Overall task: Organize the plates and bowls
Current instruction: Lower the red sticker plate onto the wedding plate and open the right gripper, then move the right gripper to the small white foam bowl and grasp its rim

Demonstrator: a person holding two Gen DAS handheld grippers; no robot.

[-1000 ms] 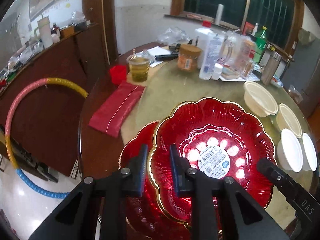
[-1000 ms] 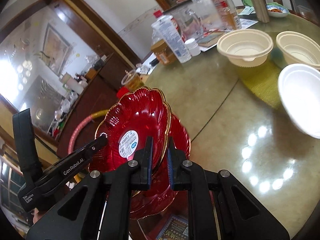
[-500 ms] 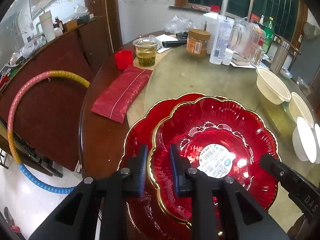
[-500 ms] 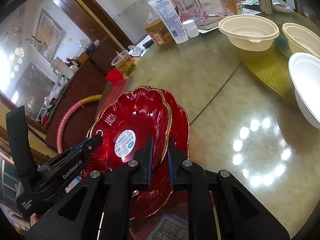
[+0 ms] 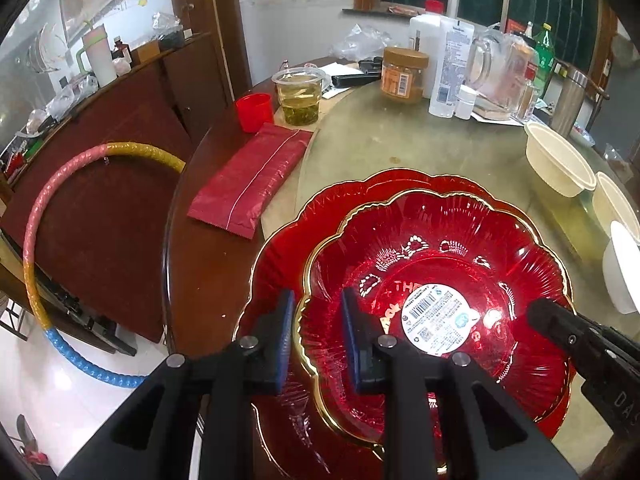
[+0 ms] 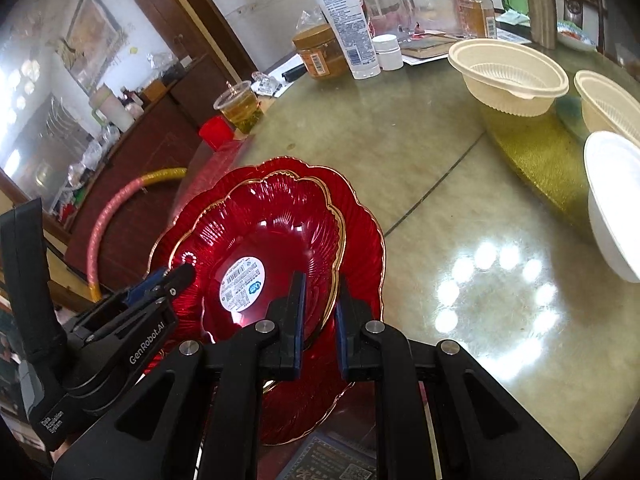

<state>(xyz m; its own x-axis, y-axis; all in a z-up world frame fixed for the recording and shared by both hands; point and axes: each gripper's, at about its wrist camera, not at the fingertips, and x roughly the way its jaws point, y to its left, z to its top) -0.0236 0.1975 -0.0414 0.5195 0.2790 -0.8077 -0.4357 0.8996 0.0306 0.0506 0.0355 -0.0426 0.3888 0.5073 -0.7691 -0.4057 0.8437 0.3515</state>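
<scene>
A small red scalloped plate (image 5: 432,276) with a gold rim and a white sticker lies nested on a larger red plate (image 5: 276,264) at the table's near edge. My left gripper (image 5: 318,334) straddles the small plate's left rim, jaws a little apart. My right gripper (image 6: 318,312) straddles its right rim (image 6: 334,240), jaws also slightly apart. Both plates show in the right wrist view: the small one (image 6: 272,240), the large one (image 6: 360,240). Cream bowls (image 6: 508,76) and a white bowl (image 6: 616,200) stand to the right.
A red packet (image 5: 252,176), a red cup (image 5: 254,112), a cup of tea (image 5: 300,98), a jar (image 5: 402,74), bottles and a jug (image 5: 500,68) crowd the table's far side. A hoop (image 5: 36,216) leans on the cabinet at left.
The small plate has come down from a tilted, lifted pose and now lies flat in the larger plate. Both grippers' jaws have parted slightly around its rim.
</scene>
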